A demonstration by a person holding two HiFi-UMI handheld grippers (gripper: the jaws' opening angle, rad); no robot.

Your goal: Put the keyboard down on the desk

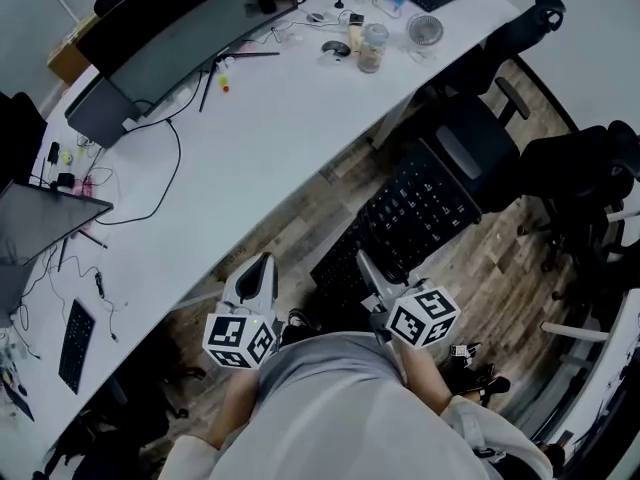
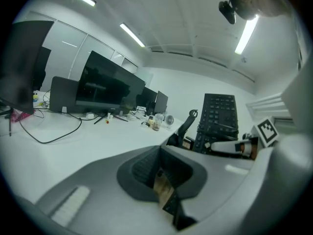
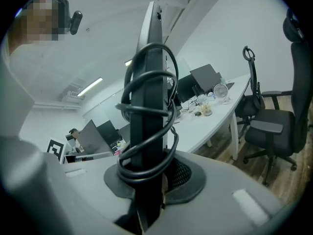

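Observation:
The black keyboard hangs in the air over the wooden floor, beside the white desk. My right gripper is shut on its near end. In the right gripper view the keyboard stands edge-on between the jaws, with its black cable looped around it. My left gripper hovers by the desk's front edge, shut with nothing in it. The left gripper view shows its pads together, and the keyboard upright to the right with the right gripper on it.
On the desk stand a large monitor, a laptop, a second small keyboard, a jar, a small fan and loose cables. Black office chairs crowd the floor on the right.

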